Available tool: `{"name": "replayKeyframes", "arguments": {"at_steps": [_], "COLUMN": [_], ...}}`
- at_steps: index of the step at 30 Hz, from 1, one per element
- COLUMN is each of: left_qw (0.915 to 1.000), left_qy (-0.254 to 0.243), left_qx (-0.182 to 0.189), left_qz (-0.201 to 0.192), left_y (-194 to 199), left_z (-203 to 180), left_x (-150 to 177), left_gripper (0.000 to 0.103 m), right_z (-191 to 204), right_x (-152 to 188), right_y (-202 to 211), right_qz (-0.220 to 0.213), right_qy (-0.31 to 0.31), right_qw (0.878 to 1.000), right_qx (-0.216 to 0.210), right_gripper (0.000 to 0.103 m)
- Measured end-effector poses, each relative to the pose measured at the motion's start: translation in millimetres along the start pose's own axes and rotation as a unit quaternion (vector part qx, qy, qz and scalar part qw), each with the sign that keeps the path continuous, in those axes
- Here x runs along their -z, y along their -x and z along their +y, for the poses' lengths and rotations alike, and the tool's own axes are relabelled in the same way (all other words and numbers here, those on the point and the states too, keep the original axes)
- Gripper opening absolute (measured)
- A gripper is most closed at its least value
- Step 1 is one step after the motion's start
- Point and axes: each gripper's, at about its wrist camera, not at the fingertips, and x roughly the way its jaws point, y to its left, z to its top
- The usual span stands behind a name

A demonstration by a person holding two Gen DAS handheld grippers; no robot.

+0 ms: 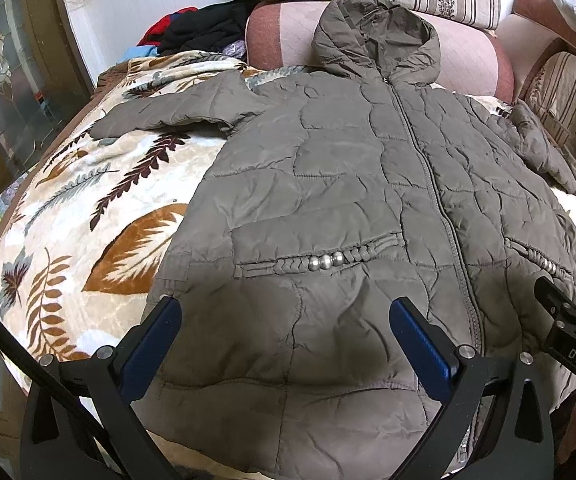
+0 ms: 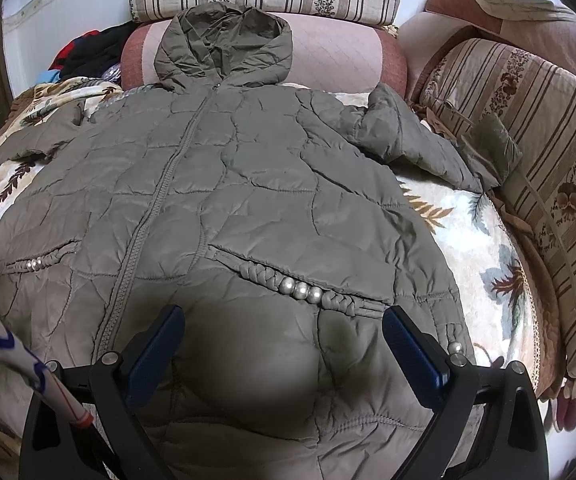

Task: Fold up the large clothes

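Left sleeve (image 1: 160,114) lies out flat to the left over the leaf-print blanket (image 1: 68,216), well apart from both grippers. Left gripper (image 1: 286,324) is spread wide, holding nothing, hovering over the hem left of the zipper (image 1: 443,216). Jacket (image 1: 347,184) lies front-up and zipped, spread flat, long axis running straight away from the grippers: hem nearest, hood (image 1: 375,40) far end resting against the pink cushion (image 1: 467,52). Right gripper (image 2: 284,330) also wide and empty, over the hem right of the zipper, just below the beaded pocket trim (image 2: 301,290). Right sleeve (image 2: 419,144) angles out toward the striped cushion (image 2: 527,120). No fold made yet. Judgement: each sleeve is nearer its own-side gripper, so a sleeve-in fold likely needs a far reach forward and outward.
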Motion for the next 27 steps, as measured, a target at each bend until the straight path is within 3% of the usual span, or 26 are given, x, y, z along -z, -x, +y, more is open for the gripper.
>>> {"name": "replayKeyframes", "arguments": {"at_steps": [27], "left_qw": [0.9992], "left_qy": [0.027], "left_qx": [0.026], "left_qz": [0.016], "left_y": [-13], "left_z": [24], "left_x": [-4], "left_gripper": [0.103], "right_z": [23], "right_x": [-5], "right_y": [6], "right_qz": [0.012], "right_qy": [0.026], "right_qw": [1.000], "right_qx": [0.002], "right_gripper": [0.101]}}
